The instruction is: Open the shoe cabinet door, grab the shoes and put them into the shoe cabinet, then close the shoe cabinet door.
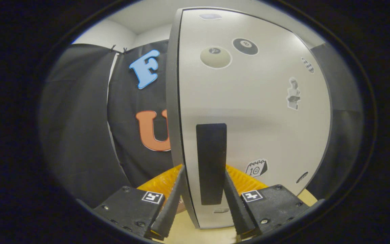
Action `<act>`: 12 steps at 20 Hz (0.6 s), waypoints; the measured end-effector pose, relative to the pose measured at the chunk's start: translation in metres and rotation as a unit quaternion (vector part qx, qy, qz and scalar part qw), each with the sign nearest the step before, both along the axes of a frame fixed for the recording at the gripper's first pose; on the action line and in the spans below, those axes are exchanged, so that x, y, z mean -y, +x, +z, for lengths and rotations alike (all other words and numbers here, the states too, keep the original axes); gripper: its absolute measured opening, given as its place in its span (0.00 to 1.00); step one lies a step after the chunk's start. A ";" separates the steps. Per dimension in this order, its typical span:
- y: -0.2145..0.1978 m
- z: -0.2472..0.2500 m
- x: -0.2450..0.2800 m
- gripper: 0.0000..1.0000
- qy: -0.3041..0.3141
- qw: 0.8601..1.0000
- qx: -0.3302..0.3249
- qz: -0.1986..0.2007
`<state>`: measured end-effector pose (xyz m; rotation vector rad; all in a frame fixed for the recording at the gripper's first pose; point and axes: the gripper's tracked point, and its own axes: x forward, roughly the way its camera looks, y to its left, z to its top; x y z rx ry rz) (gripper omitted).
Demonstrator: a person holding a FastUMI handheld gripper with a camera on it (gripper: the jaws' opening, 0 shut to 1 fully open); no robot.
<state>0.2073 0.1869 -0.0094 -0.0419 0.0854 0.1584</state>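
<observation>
Two fingers: the tool (201, 196) straddles the free edge of the shoe cabinet door (249, 112), one finger on each side, clenched on the door at its dark vertical handle (211, 162).
Door: pale panel with stickers, standing upright just ahead of the fingers.
Beneath: a yellow ribbed mat (245, 179) on the light desk (181, 227).

hand-held gripper (203, 200) straddling cabinet door (249, 101) edge

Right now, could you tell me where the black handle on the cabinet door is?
In the gripper view, the black handle stands upright near the cabinet door's free edge, between the gripper's two fingers, left of the calendar sticker.
</observation>
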 end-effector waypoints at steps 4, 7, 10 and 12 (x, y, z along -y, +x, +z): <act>0.002 -0.004 0.017 0.32 -0.035 0.999 0.016 -0.039; -0.004 -0.002 0.017 0.28 -0.033 0.999 0.007 -0.030; -0.016 -0.003 0.020 0.28 -0.033 0.999 -0.012 -0.005; -0.030 -0.001 0.020 0.27 -0.034 0.999 -0.019 0.015</act>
